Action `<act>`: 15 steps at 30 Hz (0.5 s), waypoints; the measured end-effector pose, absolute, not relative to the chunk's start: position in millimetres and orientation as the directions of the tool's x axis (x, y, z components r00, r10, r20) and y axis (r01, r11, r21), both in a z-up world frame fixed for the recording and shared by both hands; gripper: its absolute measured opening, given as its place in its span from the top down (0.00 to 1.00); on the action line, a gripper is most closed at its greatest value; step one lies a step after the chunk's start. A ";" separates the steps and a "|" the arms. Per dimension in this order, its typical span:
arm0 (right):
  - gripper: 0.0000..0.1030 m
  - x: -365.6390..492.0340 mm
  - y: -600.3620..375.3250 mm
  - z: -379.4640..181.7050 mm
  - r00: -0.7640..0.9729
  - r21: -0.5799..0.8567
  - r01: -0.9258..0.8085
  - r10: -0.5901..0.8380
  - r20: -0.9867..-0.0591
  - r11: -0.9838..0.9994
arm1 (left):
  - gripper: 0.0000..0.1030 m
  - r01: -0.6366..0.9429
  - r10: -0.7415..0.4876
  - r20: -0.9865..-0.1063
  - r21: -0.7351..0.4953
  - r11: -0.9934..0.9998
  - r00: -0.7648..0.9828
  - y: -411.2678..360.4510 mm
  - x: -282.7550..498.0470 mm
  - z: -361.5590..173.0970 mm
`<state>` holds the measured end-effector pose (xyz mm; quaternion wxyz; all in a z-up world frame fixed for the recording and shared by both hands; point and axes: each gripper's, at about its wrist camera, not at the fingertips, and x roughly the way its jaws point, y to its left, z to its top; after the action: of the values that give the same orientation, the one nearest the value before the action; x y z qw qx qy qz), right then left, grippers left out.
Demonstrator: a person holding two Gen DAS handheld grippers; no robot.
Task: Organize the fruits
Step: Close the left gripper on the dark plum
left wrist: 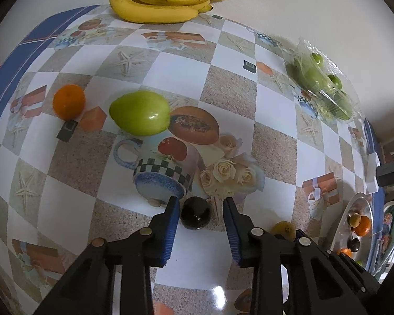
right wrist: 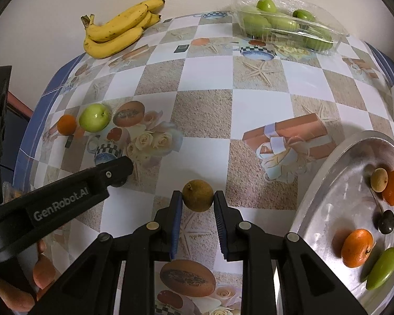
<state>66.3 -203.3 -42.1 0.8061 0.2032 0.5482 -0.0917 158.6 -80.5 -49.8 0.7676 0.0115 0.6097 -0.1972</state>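
Your right gripper [right wrist: 198, 199] is clamped on a small brownish-yellow round fruit [right wrist: 198, 195], both blue pads touching its sides, just above the tablecloth [right wrist: 204, 115]. Your left gripper [left wrist: 200, 211] stands with its jaws apart around a dark round fruit [left wrist: 196, 213]: the near pad is just beside it, the other clearly off it, so nothing is gripped there.

Both tools work over a glossy checked cloth printed with starfish, roses, mugs and gift boxes, edged in blue, with a plain pale wall behind. Your hand [right wrist: 43, 270] shows only in part under the left tool in the right view.

A green apple [left wrist: 140, 113] and an orange [left wrist: 68, 101] lie near each other at the far left, apart from a bunch of bananas [left wrist: 160, 0] by the wall.

The metal tray [right wrist: 325, 183] at the right is cut off by the frame edge; in it lie two oranges [right wrist: 357, 248], a small brownish fruit [right wrist: 379, 179], a dark fruit [right wrist: 386, 221] and a long green one [right wrist: 383, 267]. A clear plastic box [right wrist: 288, 19] by the wall holds green fruits, blurred through the plastic, their number unclear.
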 end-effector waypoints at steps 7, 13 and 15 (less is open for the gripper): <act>0.75 66.4 -204.2 -42.7 0.384 0.233 0.371 0.080 -0.920 0.899 | 0.71 0.315 -0.259 -0.948 -0.192 0.930 0.187 -84.1 159.5 -53.4; 0.75 65.9 -204.2 -42.8 0.385 0.233 0.371 0.079 -0.920 0.899 | 0.76 0.299 -0.262 -0.946 -0.199 0.933 0.189 -80.3 159.3 -53.8; 0.75 65.9 -204.2 -42.7 0.385 0.230 0.370 0.077 -0.920 0.900 | 0.76 0.296 -0.256 -0.947 -0.193 0.936 0.193 -79.7 159.1 -53.3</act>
<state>65.9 -204.2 -42.7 0.8066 0.2043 0.5473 -0.0906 159.1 -79.7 -53.3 0.7721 0.0163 0.6097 -0.1785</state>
